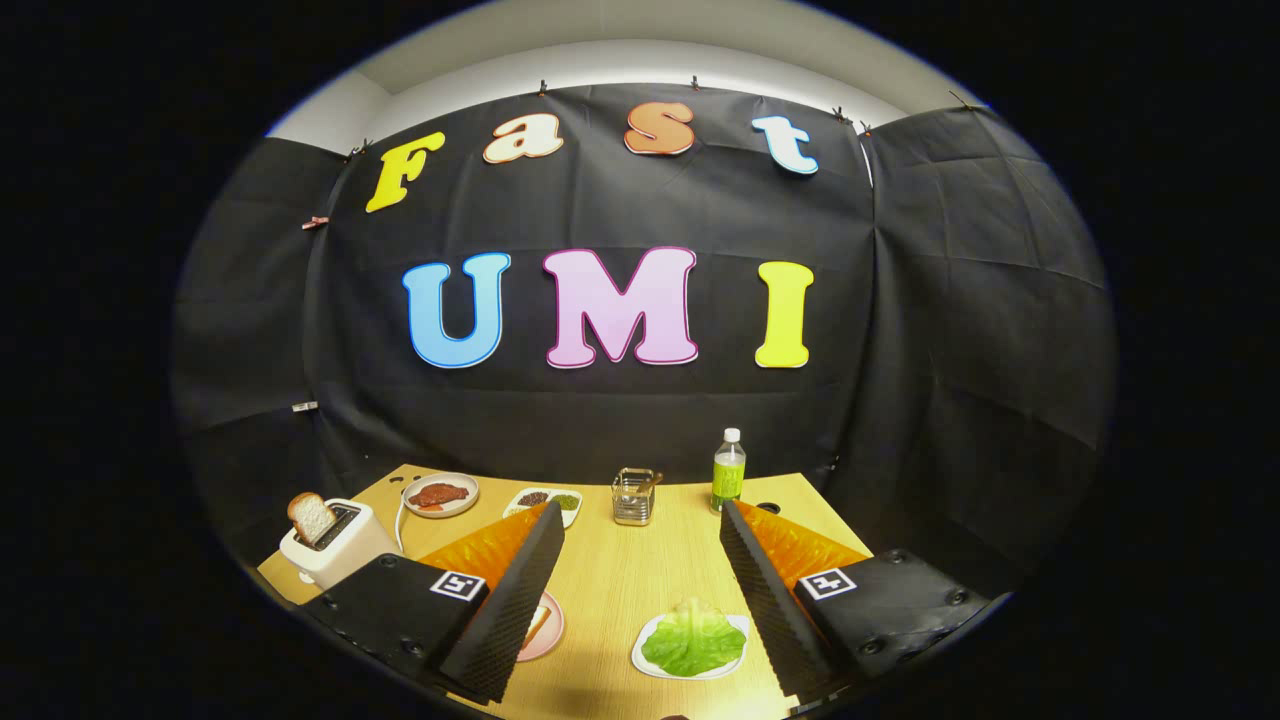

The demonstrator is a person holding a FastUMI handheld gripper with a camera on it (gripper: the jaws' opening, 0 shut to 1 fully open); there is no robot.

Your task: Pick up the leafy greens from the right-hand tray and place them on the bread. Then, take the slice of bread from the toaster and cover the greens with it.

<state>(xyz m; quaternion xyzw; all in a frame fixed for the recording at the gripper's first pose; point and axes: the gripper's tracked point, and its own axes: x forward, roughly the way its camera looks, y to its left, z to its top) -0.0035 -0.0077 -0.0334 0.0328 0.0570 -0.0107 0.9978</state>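
Green leafy greens [694, 640] lie on white tray [738, 632], between your tongs [640, 570] fingers, nearer right one. Tongs spread wide, holding nothing, ready for descent. Bread slice [311, 517] upright in toaster [337, 545].

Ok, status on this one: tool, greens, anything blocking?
Tool open, holding nothing. Greens on their tray between the fingers. Toast up in toaster. Nothing blocking.

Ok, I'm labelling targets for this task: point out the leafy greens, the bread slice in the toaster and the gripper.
leafy greens [693, 640], gripper view, middle of the leaf.
bread slice [311, 517], gripper view, its cut face above the toaster slot.
gripper [640, 522], gripper view, open gap midway between its fingertips.
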